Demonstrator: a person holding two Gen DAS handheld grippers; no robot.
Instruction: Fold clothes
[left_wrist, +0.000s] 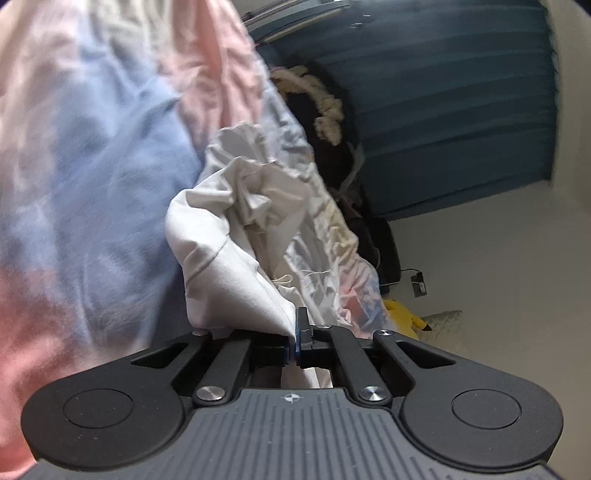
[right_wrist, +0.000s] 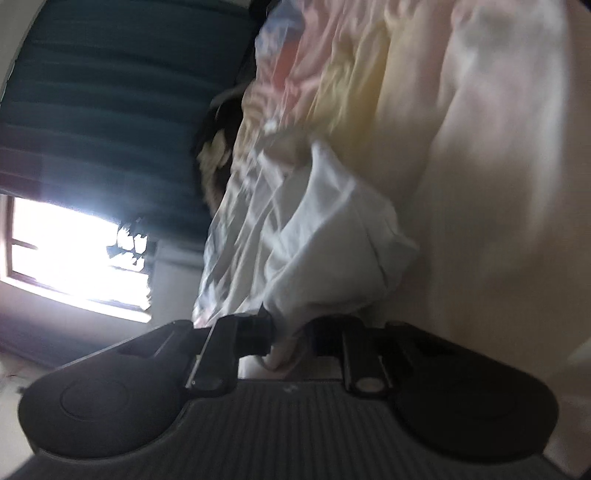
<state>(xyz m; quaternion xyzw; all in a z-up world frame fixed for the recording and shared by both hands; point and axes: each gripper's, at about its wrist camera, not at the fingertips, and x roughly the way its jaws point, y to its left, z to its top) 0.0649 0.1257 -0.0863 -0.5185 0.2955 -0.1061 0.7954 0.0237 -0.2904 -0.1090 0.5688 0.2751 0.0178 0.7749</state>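
Closest in, the left gripper has its two blue-padded fingers pressed together on a corner of the white garment, the cloth pinched tight and a tail of it running back through the linkage; the rest of the garment bunches up crumpled ahead of it, lifted rather than spread flat. The right gripper has the same white cloth gathered between its fingers and seems to be clamped on it, though that view is smeared and dim, so I judge that from the fabric wedged in the gap. Held at two points like this, the garment looks to be carried or shaken out so an edge can be found and laid straight, which I take as the reason for the double grip. Behind it lies a pastel tie-dyed sheet, pink, blue and yellow, itself rumpled. Round about are a blue curtain, a dark heap with a fluffy cream trim, a yellow soft toy low down, and a bright window; the garment's own wrinkles are what stand in the way of a clean fold
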